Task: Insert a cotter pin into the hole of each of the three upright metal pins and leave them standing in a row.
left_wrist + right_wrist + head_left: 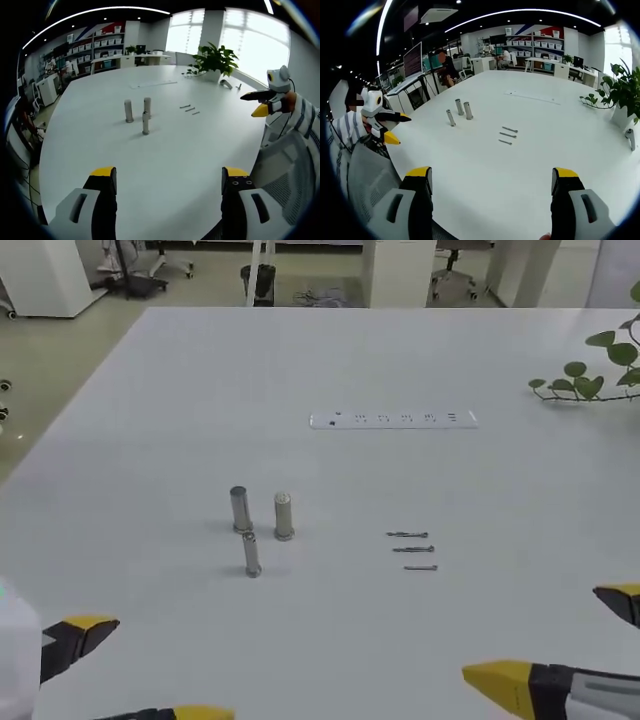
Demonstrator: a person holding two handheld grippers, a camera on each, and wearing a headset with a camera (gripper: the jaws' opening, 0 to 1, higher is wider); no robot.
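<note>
White laminate forms the surface in the head view. On it we see three upright grey metal pins left of centre, two side by side and the third just in front of them, apart from both. Three thin metal cotter pins lie loose and flat to their right, well apart from them, as parallel lines one behind another. A long white power strip lies farther back, and a green leafy plant reaches in at the right edge. The left claw enters at lower left and the right claw at lower right. Each has yellow-tipped jaws spread wide with nothing between them, well apart from the pins.

In the left gripper view we look between the left claw's widely parted jaws onto bare surface. The metal pins stand ahead, with the cotter pins to their right. The right claw appears at the right edge, jaws parted and holding nothing, carried on an arm in a striped sleeve.

In the right gripper view the right claw's jaws likewise stand wide over bare surface. The cotter pins lie ahead, the metal pins beyond them to the left, and the power strip farther back. The left claw appears at the left edge, jaws parted.
</note>
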